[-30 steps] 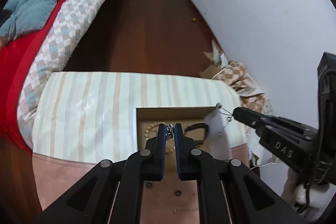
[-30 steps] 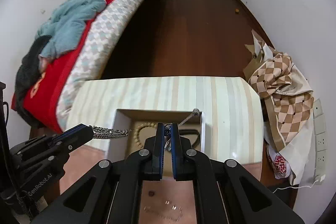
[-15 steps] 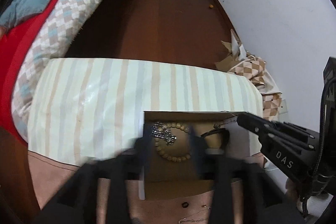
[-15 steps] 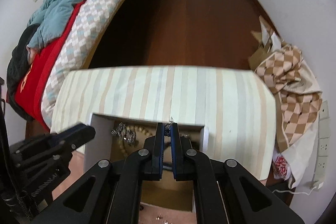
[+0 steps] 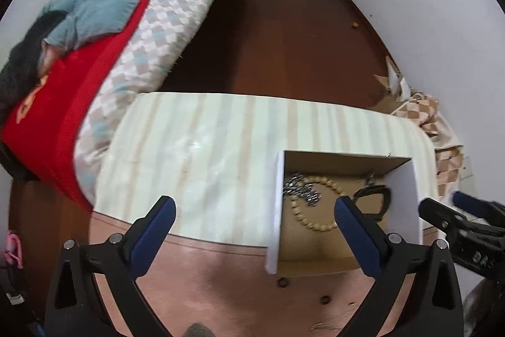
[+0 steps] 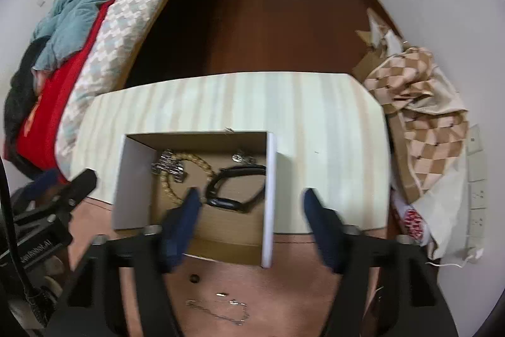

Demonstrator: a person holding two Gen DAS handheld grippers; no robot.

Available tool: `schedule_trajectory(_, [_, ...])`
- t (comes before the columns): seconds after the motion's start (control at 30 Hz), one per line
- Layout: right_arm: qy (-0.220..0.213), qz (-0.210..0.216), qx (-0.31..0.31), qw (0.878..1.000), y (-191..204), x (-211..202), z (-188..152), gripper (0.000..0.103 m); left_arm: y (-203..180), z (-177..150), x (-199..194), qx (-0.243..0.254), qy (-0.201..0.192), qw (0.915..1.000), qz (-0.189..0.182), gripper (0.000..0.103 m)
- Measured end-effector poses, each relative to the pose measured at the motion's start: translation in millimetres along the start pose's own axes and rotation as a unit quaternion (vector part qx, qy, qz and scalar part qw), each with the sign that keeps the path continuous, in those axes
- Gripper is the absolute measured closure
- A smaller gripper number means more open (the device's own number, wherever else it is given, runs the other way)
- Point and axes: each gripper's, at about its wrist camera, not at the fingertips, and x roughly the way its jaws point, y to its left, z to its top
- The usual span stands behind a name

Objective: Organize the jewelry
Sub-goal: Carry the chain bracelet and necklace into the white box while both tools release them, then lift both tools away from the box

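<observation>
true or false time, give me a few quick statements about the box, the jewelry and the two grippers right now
1. Both grippers are open. True: the left gripper and right gripper hold nothing.
2. The beaded bracelet lies inside the box. True.
3. The box is empty. False: it also holds a silver chain and a black band.
4. The thin chain is inside the box. False: it lies on the pink surface in front of the box.

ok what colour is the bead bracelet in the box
Pale cream-beige bead bracelet, lying in the box; clearest in the left wrist view.
</observation>
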Motion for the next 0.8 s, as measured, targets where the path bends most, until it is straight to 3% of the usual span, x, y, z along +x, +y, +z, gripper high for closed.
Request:
schedule_trajectory(0.2, [0.002, -0.019, -0.012, 1.0, 7.0, 6.6, -22.1, 0.005, -1.9, -18.3, 1.6, 0.003, 0.008, 0.9999, 0.01, 0.0])
schedule_trajectory(0.4, [-0.016, -0.031, -0.016, 0.999, 11.9, -4.1, -34.4, 0.005, -4.4, -31.7, -13.2, 0.008, -0.002, 0.9998, 0.016, 0.0])
schedule_trajectory(0.8, [-0.105, -0.061, -0.016, 0.992, 22.9, -90.5, -65.9, 0.005, -2.3, -53.0, -87.4, 0.014, -0.066, 0.9973, 0.027, 0.0])
